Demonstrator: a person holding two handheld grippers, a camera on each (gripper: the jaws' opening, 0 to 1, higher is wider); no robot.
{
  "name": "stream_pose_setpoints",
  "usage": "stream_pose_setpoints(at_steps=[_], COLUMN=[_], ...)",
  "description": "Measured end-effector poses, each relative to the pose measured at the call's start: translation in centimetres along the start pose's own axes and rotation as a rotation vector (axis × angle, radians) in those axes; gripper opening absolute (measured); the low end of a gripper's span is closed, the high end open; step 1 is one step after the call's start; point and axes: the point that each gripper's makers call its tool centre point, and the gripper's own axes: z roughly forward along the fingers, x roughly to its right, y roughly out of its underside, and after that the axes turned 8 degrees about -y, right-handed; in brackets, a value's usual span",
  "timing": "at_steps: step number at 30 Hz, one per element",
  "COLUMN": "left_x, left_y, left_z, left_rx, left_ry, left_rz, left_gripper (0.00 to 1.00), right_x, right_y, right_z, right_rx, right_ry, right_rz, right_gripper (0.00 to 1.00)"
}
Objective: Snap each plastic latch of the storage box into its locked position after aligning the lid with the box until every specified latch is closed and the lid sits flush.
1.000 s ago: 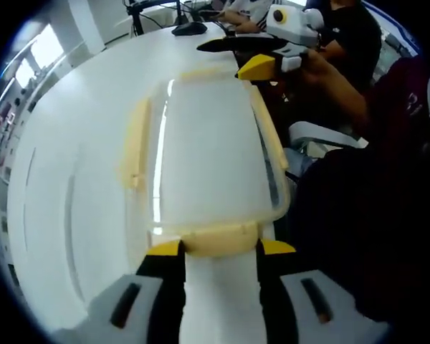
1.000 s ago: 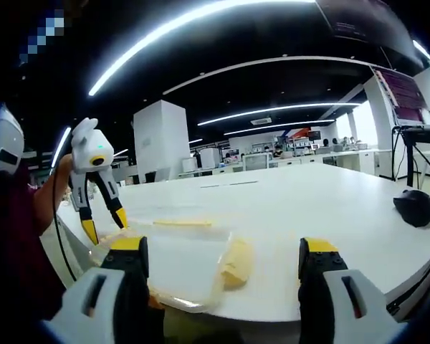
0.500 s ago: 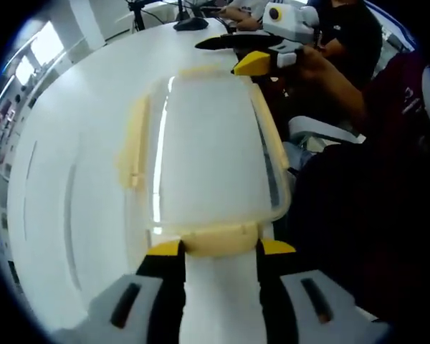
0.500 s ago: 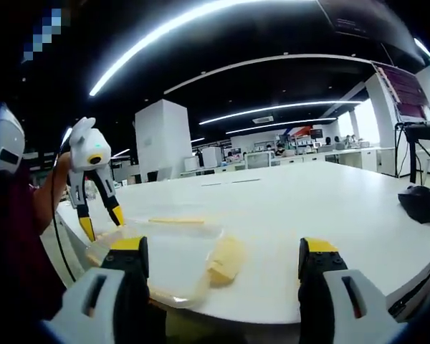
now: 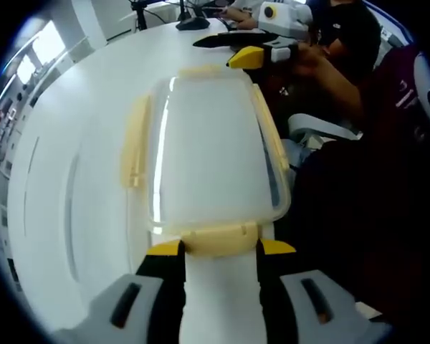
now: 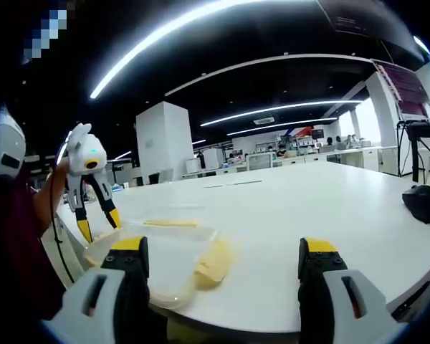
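White table [image 5: 72,143] carries the clear storage box [image 5: 211,143], lid on. The left gripper [image 5: 220,248] stands spread, its 2 yellow tips flanking the cream latch [image 5: 218,239] at 6 o'clock. The right gripper [image 6: 222,251] is released, jaws wide; box at its 9 o'clock.

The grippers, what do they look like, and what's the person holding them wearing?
The left gripper has two black jaws with yellow tips on pale grey bases with dark slots. The right gripper looks the same. Seen from the right gripper view, the left gripper's body is white with a round yellow-ringed lens. The person's sleeve is dark maroon.
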Motion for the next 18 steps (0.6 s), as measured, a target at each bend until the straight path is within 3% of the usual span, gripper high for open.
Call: stream_pose_setpoints(at_steps=[18], left_x=[0.3], left_y=[1.6], left_z=[-0.4], left_rx=[-0.009], left_ry=[-0.008], left_rz=[-0.022], left_gripper=[0.38], right_x=[-0.2], right_y=[-0.1], right_z=[0.6], right_rx=[0.021], right_ry=[-0.008], right_rz=[-0.010], right_gripper=[0.85])
